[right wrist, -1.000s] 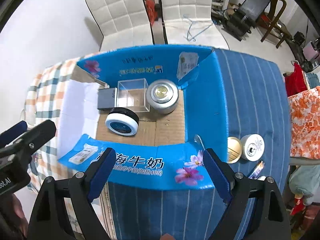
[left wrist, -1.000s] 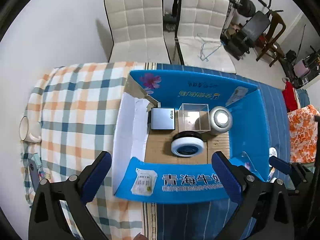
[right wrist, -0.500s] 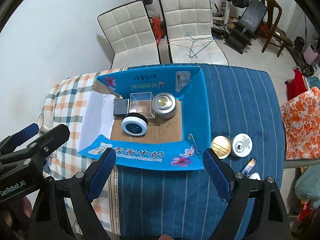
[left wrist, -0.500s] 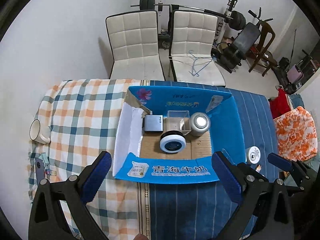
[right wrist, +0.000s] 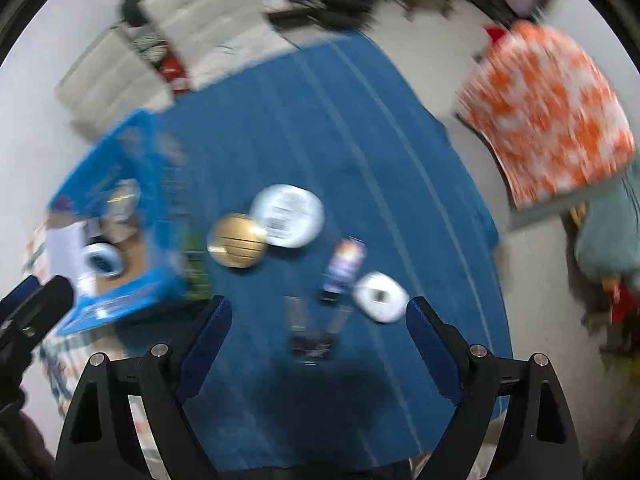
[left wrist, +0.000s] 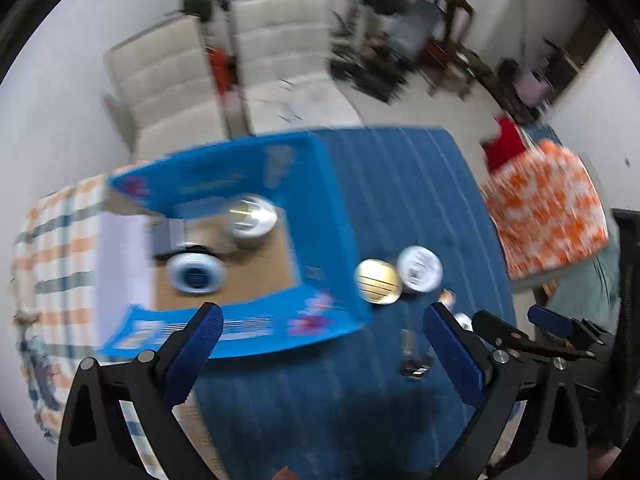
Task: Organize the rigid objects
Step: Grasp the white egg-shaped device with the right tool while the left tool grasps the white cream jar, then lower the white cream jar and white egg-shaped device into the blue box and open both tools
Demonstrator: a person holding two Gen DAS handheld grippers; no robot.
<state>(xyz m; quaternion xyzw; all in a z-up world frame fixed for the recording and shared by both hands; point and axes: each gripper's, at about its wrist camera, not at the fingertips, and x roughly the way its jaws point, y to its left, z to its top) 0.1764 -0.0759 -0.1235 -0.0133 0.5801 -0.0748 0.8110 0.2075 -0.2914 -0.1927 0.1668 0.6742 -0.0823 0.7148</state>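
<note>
Both views are motion-blurred. An open blue cardboard box point(left wrist: 320, 208) point(right wrist: 104, 148) on the table holds a silver tin point(left wrist: 250, 220), a white-and-blue round case point(left wrist: 195, 275) and a grey box. On the blue cloth to its right lie a gold round tin point(left wrist: 378, 282) point(right wrist: 238, 246), a white round tin point(left wrist: 420, 269) point(right wrist: 287, 221), a small tube point(right wrist: 345, 264), a white oval case point(right wrist: 380, 297) and a dark clip-like object point(right wrist: 310, 336). My left gripper point(left wrist: 320, 344) is open and empty above the box's front wall. My right gripper point(right wrist: 318, 338) is open and empty above the dark object.
Two white chairs point(left wrist: 240, 76) stand behind the table. A checked cloth point(left wrist: 52, 248) covers the table's left part. An orange patterned cloth point(right wrist: 548, 120) lies off the table's right edge. Gym gear stands at the back right.
Both grippers have swung to the right, away from the box and toward the loose items on the blue cloth. The right view now centres on the tins and small items. Both stay open.
</note>
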